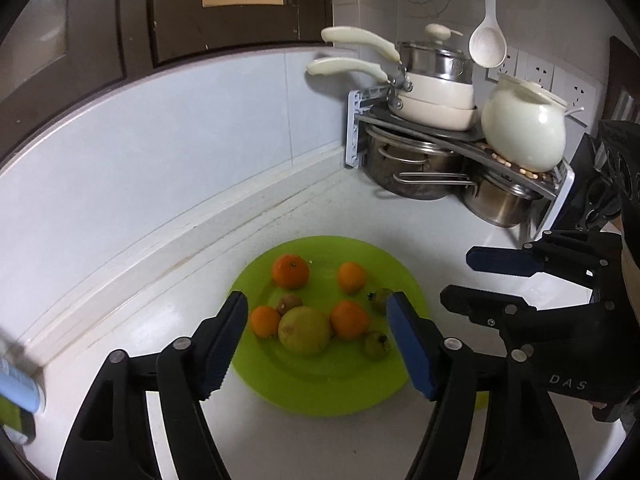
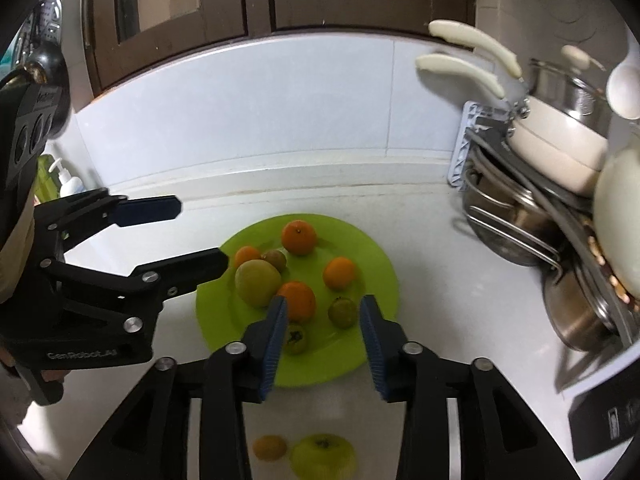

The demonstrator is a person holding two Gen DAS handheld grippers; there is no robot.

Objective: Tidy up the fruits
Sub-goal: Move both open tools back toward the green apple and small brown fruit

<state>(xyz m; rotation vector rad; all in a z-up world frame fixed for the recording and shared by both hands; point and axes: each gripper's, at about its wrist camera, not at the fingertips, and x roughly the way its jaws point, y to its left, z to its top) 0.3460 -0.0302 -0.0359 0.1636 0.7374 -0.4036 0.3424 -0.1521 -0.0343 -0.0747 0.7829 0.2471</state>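
A lime green plate (image 1: 320,384) (image 2: 360,272) lies on the white counter. On it are several oranges (image 1: 291,271) (image 2: 299,237), a large yellow-green fruit (image 1: 304,330) (image 2: 257,283) and small brownish-green fruits (image 1: 377,345) (image 2: 342,312). My left gripper (image 1: 316,344) is open and empty above the plate's near side. My right gripper (image 2: 324,344) is open and empty over the plate's front edge; it also shows in the left wrist view (image 1: 472,276). A small orange (image 2: 270,447) and a yellow-green apple (image 2: 323,456) lie off the plate on the counter below the right gripper.
A corner rack (image 1: 460,136) (image 2: 532,208) with steel pots, cream pans and a white jar stands at the back right. A white ladle (image 1: 488,40) hangs above it. A soap bottle (image 2: 70,182) stands at the left. A raised backsplash ledge (image 1: 160,240) runs behind the plate.
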